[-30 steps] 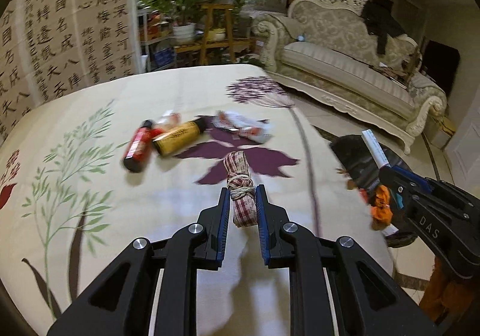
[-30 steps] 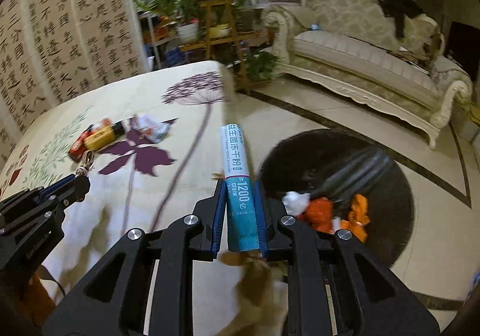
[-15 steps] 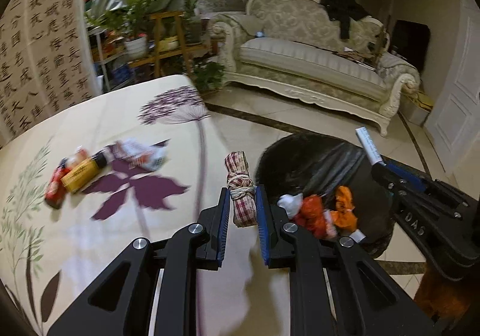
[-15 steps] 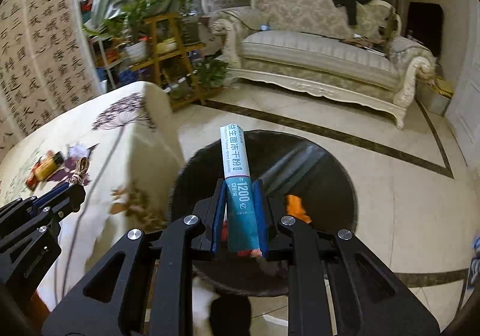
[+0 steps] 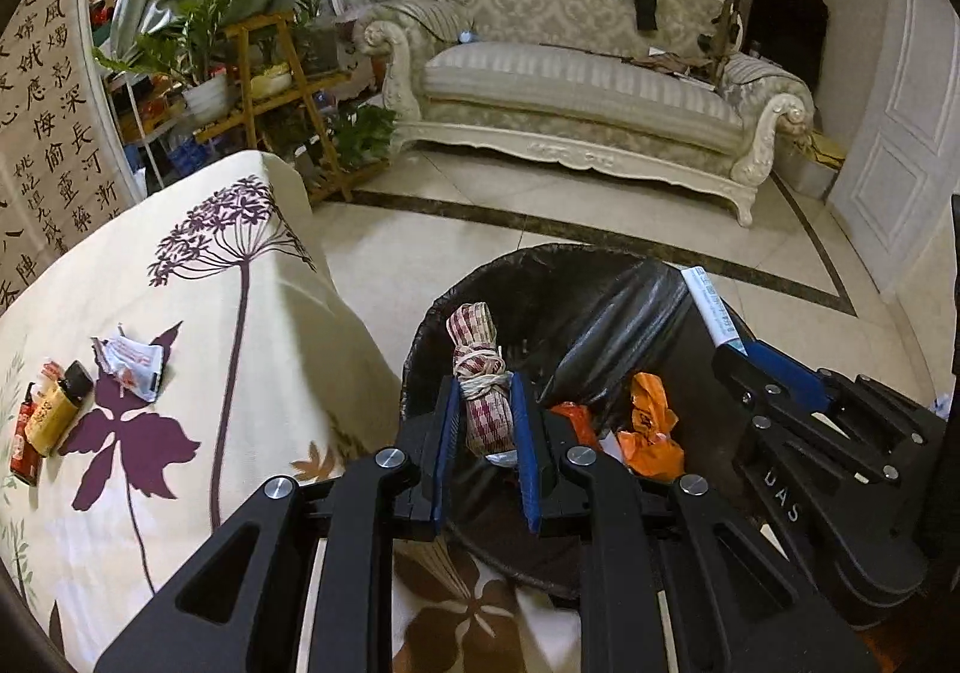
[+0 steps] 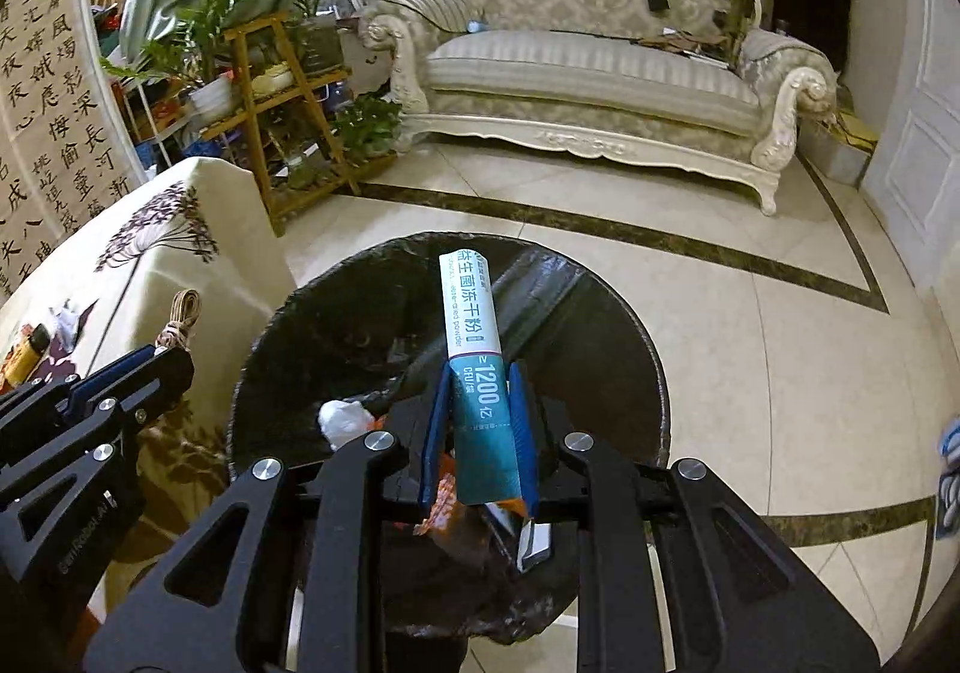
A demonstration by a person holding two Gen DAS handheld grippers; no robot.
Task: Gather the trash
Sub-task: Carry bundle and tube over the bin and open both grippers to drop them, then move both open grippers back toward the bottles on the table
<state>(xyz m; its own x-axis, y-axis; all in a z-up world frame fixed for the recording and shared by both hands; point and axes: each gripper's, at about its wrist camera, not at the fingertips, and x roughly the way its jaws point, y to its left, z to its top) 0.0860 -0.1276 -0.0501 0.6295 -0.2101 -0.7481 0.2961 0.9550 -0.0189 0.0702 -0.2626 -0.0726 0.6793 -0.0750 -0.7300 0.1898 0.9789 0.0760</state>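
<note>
My left gripper [image 5: 485, 421] is shut on a checked red-and-cream cloth bundle [image 5: 477, 367] tied with string, held over the black-lined trash bin [image 5: 540, 277]. My right gripper [image 6: 478, 427] is shut on a white-and-teal powder packet [image 6: 477, 349], also held over the bin [image 6: 630, 349]. Orange and white trash [image 5: 651, 427] lies inside the bin. The right gripper with its packet shows at the right of the left wrist view [image 5: 774, 373]. The left gripper with the bundle shows at the left of the right wrist view [image 6: 162, 355].
A table with a floral cream cloth [image 5: 180, 313] stands left of the bin. On it lie a crumpled white wrapper [image 5: 129, 367], a yellow lighter [image 5: 57, 412] and a red lighter [image 5: 23, 442]. A sofa [image 5: 570, 90] and a plant shelf [image 5: 264, 72] stand beyond on the tiled floor.
Both grippers have swung right from the table to above the trash bin, each still holding its item. The table items now lie at the far left.
</note>
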